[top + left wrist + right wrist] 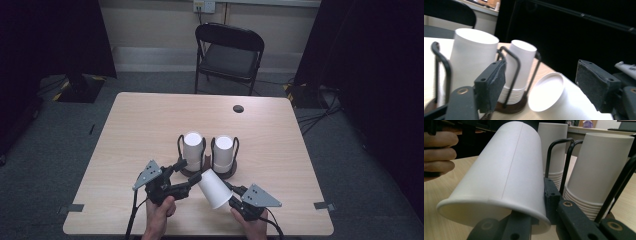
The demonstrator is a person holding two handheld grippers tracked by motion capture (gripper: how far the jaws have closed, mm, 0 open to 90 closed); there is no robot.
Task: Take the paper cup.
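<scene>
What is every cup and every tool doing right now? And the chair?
Loose cup: tipped on its side, pinched at the rim by the right tool.
Right tool: shut on the loose cup.
Left tool: open, bottom end of the cup between its jaws.
Left cup stack: upside down in its wire holder.
Right cup stack: upside down in its wire holder.
Chair: unfolded, empty.

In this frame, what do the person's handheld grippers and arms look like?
Both are black two-finger tools. The left gripper and the right gripper each carry a grey three-cornered plate on top and trail a black cable toward the table's near edge. The fingers are flat black blocks with rough dark pads and visible screw holes. Hands are bare; no sleeves visible.
</scene>
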